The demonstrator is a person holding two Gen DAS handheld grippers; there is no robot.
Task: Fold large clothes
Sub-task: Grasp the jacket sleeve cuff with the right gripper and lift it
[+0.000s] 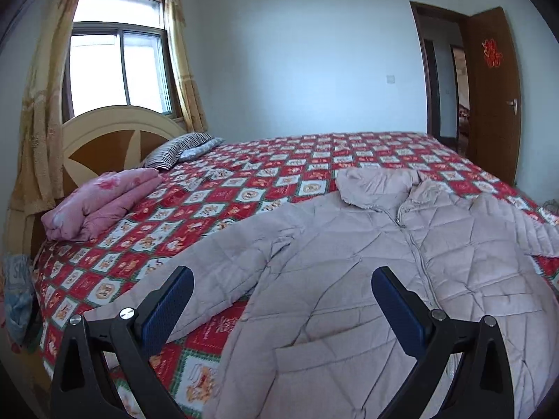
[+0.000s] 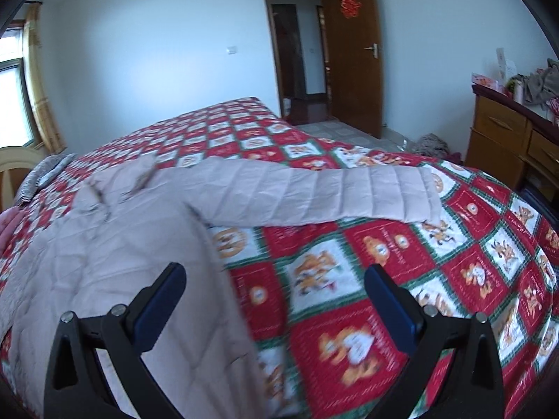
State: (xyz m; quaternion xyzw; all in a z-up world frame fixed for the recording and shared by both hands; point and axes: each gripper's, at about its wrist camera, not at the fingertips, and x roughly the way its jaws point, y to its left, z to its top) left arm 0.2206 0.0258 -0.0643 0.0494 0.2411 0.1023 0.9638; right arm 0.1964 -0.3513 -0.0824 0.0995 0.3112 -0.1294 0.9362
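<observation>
Status, left wrist view: the left hand-held gripper is released, jaws spread wide, holding nothing, and hovers over the near lower front of the quilted jacket. The jacket lies face up and spread flat on the near right part of the bed, zip closed, collar at the far end, one sleeve angled toward the near left. A folded pink blanket and a striped pillow lie at the far left by the wooden headboard, well apart from the jacket.

Right wrist view: the right hand-held gripper is likewise released and empty, positioned above the jacket's right side edge and the bare bedspread. The other sleeve extends straight to the right across the bedspread, cuff lying flat. A wooden dresser stands at the far right, clear of the bed.

Handling assessment: the jacket is pale pink, diamond-stitched padded fabric, judged light, soft and bulky. The smooth shell is probably slippery, and the padding will likely spring back from a fold. Recommended hold points: the cuff or outer sleeve seam for folding the sleeves inward, then the hem corners. Pinch a full layer thickness, not the shell alone.
</observation>
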